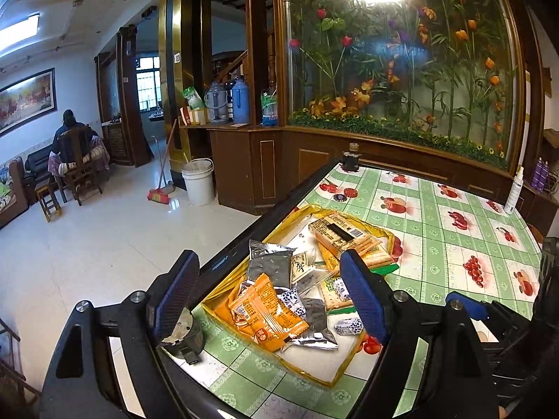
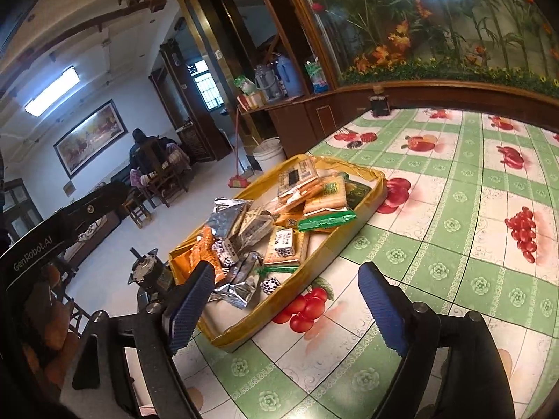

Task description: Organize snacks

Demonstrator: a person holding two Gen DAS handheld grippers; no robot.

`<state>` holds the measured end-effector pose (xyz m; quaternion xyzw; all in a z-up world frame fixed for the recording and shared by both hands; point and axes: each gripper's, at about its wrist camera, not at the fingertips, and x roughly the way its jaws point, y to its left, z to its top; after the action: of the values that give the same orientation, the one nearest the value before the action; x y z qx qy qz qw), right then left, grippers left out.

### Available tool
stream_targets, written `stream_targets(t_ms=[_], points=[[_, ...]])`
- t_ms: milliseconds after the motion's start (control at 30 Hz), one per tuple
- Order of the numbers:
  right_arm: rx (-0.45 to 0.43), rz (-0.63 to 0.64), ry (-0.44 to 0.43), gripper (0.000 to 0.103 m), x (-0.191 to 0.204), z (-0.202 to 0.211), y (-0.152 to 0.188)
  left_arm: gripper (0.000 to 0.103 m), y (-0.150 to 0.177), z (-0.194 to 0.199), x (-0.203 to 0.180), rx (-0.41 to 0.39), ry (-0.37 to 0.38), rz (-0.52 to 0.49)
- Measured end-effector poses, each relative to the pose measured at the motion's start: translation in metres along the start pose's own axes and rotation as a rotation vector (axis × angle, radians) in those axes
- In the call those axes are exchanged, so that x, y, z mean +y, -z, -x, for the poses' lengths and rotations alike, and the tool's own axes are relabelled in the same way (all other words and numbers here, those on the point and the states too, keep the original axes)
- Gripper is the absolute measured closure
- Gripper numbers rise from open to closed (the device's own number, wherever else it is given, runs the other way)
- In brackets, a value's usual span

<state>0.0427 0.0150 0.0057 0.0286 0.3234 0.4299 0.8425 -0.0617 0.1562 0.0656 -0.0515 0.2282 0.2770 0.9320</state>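
While the table (image 2: pixel 454 244), spread with a green fruit-print cloth, fills most of both views, the snacks are seen gathered in 1 shallow yellow tray (image 2: pixel 349 241) close to its left edge. Inside the tray, biscuit packs (image 2: pixel 314 188) are stacked at the far end, silver pouches (image 1: pixel 272 265) and orange packets (image 1: pixel 265 310) are heaped toward the near end, and small blue-and-white candies (image 1: pixel 347 325) are scattered between them.

Both tongs are held spread wide with nothing between the pads: the left gripper (image 1: pixel 272 300) is poised over the near half of the tray, the right gripper (image 2: pixel 286 307) by its near corner. A small dark object (image 1: pixel 181 335) at the table edge cannot be identified with confidence.

For tidy sorting, 1 loose top packet is best taken by its flat faces, so the pile beneath is not dragged along.
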Motion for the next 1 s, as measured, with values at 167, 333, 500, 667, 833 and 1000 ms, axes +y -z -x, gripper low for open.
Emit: stream_targets(t_ms=[167,333,500,667,833,1000], points=[[-0.021,0.107,-0.027,0.013,0.016,0.012,-0.002,0.02,0.004,0.011,0.001,-0.007,-0.002,-0.014],[-0.025,0.244,-0.077,0.012,0.036,0.021,-0.003,0.02,0.009,0.019,0.007,-0.011,-0.012,-0.021],[-0.031,0.324,-0.135,0.011,0.052,0.026,-0.008,0.02,0.015,0.027,0.013,-0.016,-0.019,-0.034],[-0.04,0.406,-0.16,0.011,0.069,0.03,-0.015,0.02,0.018,0.03,0.02,-0.013,-0.029,-0.033],[-0.036,0.499,-0.162,0.011,0.083,0.031,-0.016,0.02,0.02,0.033,0.023,-0.016,-0.04,-0.042],[-0.032,0.558,-0.165,0.011,0.092,0.03,-0.013,0.02,0.022,0.033,0.027,-0.002,-0.043,-0.043]])
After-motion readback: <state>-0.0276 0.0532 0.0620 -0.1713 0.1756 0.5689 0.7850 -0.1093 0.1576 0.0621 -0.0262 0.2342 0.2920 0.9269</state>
